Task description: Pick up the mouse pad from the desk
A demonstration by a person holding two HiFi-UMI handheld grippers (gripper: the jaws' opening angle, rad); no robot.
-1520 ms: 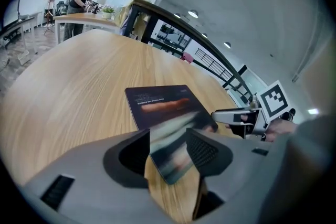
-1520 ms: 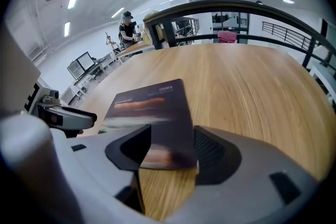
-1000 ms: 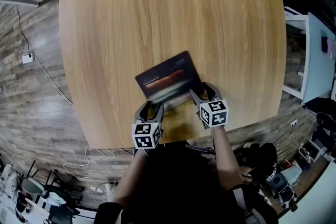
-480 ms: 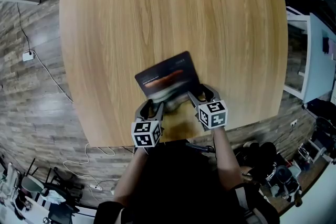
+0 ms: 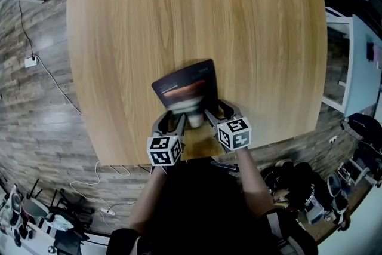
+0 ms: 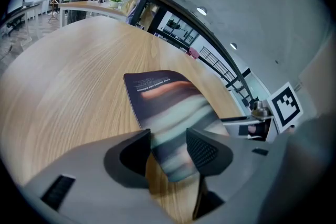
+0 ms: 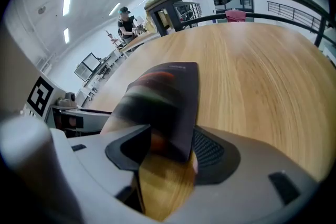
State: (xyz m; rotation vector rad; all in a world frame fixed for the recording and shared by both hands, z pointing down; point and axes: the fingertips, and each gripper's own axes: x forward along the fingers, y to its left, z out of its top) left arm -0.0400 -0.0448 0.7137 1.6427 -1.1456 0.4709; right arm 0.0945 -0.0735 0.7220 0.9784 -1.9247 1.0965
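The mouse pad (image 5: 185, 88) is gripped at its near edge by both sets of fingers, left gripper (image 5: 174, 119) and right gripper (image 5: 216, 110), and is bowed above the surface (image 5: 256, 33).

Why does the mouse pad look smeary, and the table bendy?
Head view: the mouse pad is sharp at its far end and smeared at its near end, and the desk looks bowed by the wide lens. Left gripper view: its near half streaks. Right gripper view: blurred there too.
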